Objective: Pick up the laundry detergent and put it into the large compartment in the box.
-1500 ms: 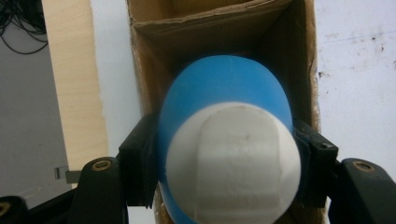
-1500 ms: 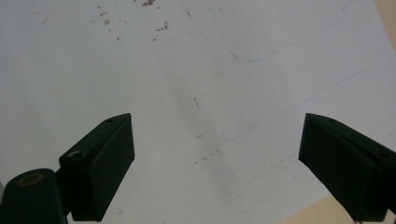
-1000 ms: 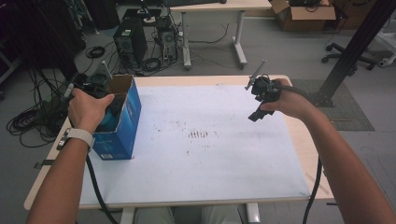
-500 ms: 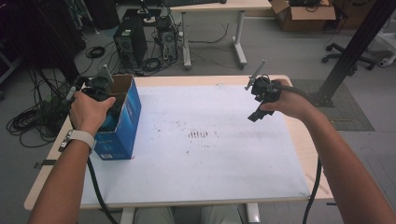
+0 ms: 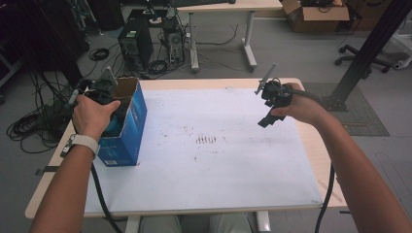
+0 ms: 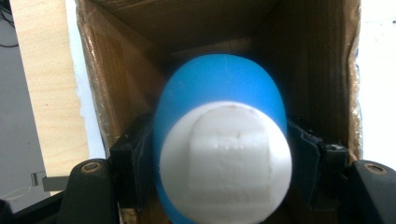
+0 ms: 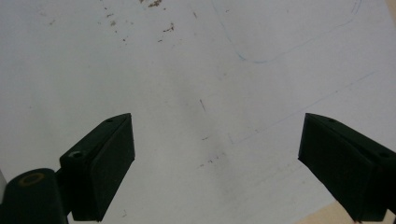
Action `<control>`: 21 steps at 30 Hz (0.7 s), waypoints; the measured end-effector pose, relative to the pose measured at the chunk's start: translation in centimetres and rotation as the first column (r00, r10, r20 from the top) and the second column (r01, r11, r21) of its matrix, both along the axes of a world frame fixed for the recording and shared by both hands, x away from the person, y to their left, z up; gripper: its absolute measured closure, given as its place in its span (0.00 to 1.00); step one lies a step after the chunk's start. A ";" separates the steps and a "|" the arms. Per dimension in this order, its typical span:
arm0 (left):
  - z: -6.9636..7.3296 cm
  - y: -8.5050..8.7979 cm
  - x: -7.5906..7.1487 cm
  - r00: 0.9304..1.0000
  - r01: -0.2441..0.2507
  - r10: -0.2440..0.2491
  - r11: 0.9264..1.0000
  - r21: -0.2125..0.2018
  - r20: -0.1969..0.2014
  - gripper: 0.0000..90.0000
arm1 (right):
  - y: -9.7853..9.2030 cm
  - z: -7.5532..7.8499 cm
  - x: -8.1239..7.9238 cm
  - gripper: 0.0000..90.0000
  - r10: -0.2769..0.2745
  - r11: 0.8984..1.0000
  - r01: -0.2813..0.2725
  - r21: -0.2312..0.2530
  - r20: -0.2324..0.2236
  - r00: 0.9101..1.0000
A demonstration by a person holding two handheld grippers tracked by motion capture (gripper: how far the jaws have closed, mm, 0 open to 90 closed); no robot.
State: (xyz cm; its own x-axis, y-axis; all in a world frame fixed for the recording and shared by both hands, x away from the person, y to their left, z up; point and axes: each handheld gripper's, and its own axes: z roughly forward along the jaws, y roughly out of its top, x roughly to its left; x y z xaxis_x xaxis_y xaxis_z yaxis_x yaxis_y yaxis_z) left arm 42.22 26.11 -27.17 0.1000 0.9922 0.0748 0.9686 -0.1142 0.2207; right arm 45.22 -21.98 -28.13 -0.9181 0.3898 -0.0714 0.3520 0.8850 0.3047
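left tool (image 6: 219,158) pinching a blue bottle with a white cap (image 6: 224,163), one jaw pressed to each side, down inside the open cardboard box (image 6: 327,70). in the high view, left hand (image 5: 94,114) sitting over the blue box (image 5: 128,131) at the left edge of the worktop (image 5: 218,170), shifted a touch toward the far side compared with a second ago, grip looking unchanged. means, most likely, a bottle on its way out of the box or just going in; cannot tell which. right tool (image 7: 217,158) spread wide, empty, hanging over bare white worktop on the right, hardly moved, probably waiting its turn. count: one box, one bottle, two tools, one worktop with some brown smudges (image 5: 206,140) near the middle.
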 end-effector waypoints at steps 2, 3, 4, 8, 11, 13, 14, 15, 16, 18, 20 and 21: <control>0.1 0.0 0.0 1.000 -0.003 0.003 1.000 -0.002 0.003 0.36 | 0.1 0.0 0.0 0.12 -0.001 1.000 0.001 -0.001 -0.001 1.000; 0.2 0.0 0.0 1.000 -0.002 0.002 1.000 -0.003 0.006 0.36 | 0.1 0.0 -0.1 0.12 0.000 1.000 0.000 -0.001 -0.002 1.000; 0.3 0.0 -0.1 1.000 -0.004 0.004 1.000 -0.002 0.009 0.35 | 0.1 0.0 -0.1 0.12 0.002 1.000 -0.002 -0.001 -0.001 1.000; 0.8 0.0 -0.1 1.000 -0.006 0.006 1.000 0.003 0.022 0.33 | 0.0 0.1 -0.2 0.12 -0.002 1.000 0.002 0.000 0.000 1.000; 1.4 0.0 -0.2 0.999 -0.011 0.011 1.000 0.006 0.043 0.32 | -0.1 0.2 -0.2 0.12 -0.001 1.000 0.001 0.001 0.001 1.000; 1.9 -0.1 -0.3 0.999 -0.011 0.011 1.000 0.008 0.054 0.31 | -0.2 0.3 -0.3 0.12 -0.003 1.000 0.003 0.003 0.003 1.000; 2.2 -0.1 -0.3 0.998 -0.009 0.009 1.000 0.010 0.058 0.30 | -0.2 0.3 -0.3 0.12 -0.001 1.000 0.001 0.002 0.002 1.000; 2.5 -0.1 -0.4 0.997 -0.013 0.012 1.000 0.015 0.070 0.30 | -0.2 0.4 -0.4 0.12 -0.001 1.000 0.001 0.003 0.004 1.000; 2.8 -0.1 -0.4 0.997 -0.013 0.012 1.000 0.020 0.077 0.30 | -0.2 0.4 -0.4 0.12 -0.003 1.000 0.003 0.004 0.003 1.000; 3.4 -0.1 -0.5 0.996 -0.014 0.012 1.000 0.023 0.088 0.29 | -0.3 0.5 -0.5 0.12 -0.002 1.000 0.002 0.005 0.007 1.000; 4.3 -0.1 -0.7 0.994 -0.009 0.006 1.000 0.027 0.109 0.29 | -0.4 0.6 -0.6 0.12 -0.006 1.000 0.006 0.005 0.007 1.000; 4.7 -0.1 -0.8 0.994 -0.006 0.003 1.000 0.023 0.112 0.30 | -0.4 0.6 -0.6 0.12 -0.004 1.000 0.004 0.005 0.008 1.000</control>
